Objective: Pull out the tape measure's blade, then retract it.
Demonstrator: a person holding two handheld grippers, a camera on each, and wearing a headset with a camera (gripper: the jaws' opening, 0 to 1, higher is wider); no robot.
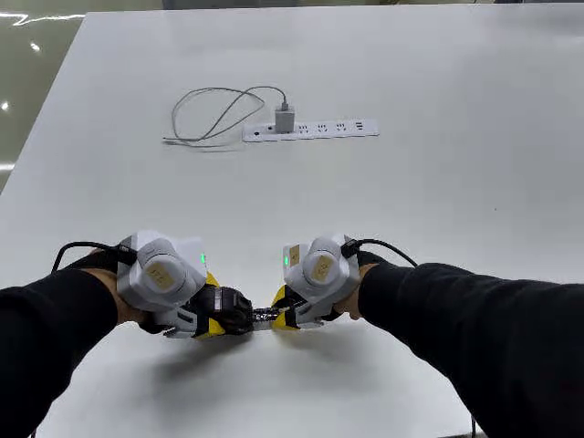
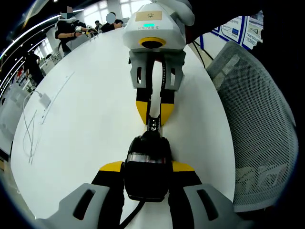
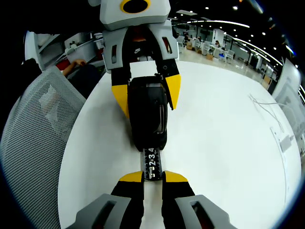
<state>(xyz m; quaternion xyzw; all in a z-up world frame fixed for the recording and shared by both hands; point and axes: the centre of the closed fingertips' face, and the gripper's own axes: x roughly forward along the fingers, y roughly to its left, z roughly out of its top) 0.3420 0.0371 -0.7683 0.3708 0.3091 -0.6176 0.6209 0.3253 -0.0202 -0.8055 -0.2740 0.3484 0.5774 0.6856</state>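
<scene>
A black tape measure (image 1: 230, 310) (image 2: 147, 164) (image 3: 148, 114) sits low over the white table's near edge, with my left gripper (image 1: 212, 321) (image 2: 147, 168) shut on its case. A short length of white blade (image 3: 152, 164) (image 2: 154, 125) (image 1: 264, 315) with black numbers sticks out of the case. My right gripper (image 1: 281, 315) (image 3: 152, 177) is shut on the blade's end, facing the left gripper a few centimetres away. Yellow fingertips (image 2: 141, 110) of the right gripper pinch the blade in the left gripper view.
A white power strip (image 1: 310, 130) with a plugged charger (image 1: 285, 119) and a looped grey cable (image 1: 212, 114) lies mid-table, far ahead. The table's near edge (image 1: 274, 424) runs just below the grippers. A grey mesh chair (image 2: 257, 124) (image 3: 35, 129) stands beside the table. People work at the far end (image 2: 71, 24).
</scene>
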